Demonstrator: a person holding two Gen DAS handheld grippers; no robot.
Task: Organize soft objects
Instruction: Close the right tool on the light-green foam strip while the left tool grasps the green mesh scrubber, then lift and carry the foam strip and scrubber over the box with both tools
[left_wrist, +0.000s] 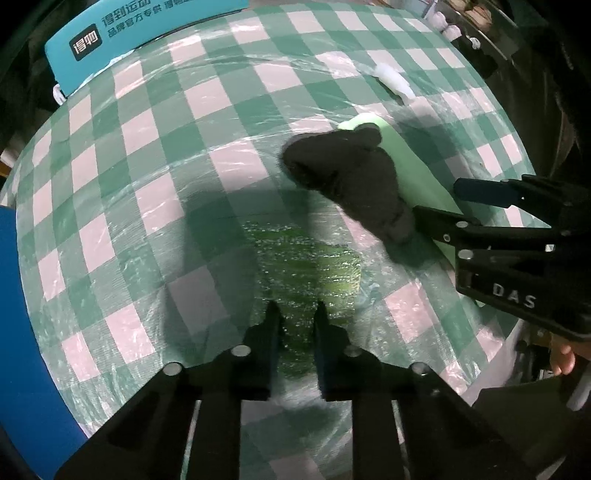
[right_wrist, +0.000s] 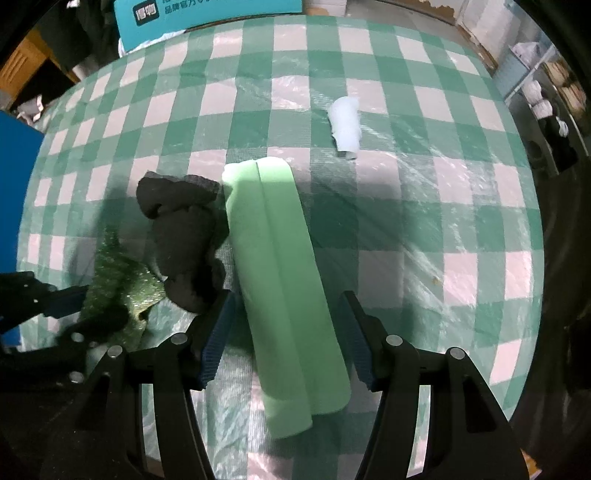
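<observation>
Fingers of the left gripper (left_wrist: 295, 314) are drawn close together, pinching the near edge of a glittery dark green cloth (left_wrist: 306, 273) that lies flat on the worktop (left_wrist: 155, 155). On the right gripper (right_wrist: 290, 328) the fingers are spread, one on each side of a light green rolled cloth (right_wrist: 280, 266) without pressing on it.

That roll runs from near to far across the checked green-and-white cover, which lies under a clear plastic sheet. Just to its left, touching it along part of its length, sits a crumpled black cloth (right_wrist: 184, 236), crowding the right gripper's left finger. The glittery cloth lies left of the black one, its edge meeting it. Farther off and to the right, well apart from the rest, is a small pale blue roll (right_wrist: 345, 127).

At the far left edge stands a teal box (left_wrist: 140, 33) with printed characters, and a blue panel (left_wrist: 22, 332) sits at the left side.
</observation>
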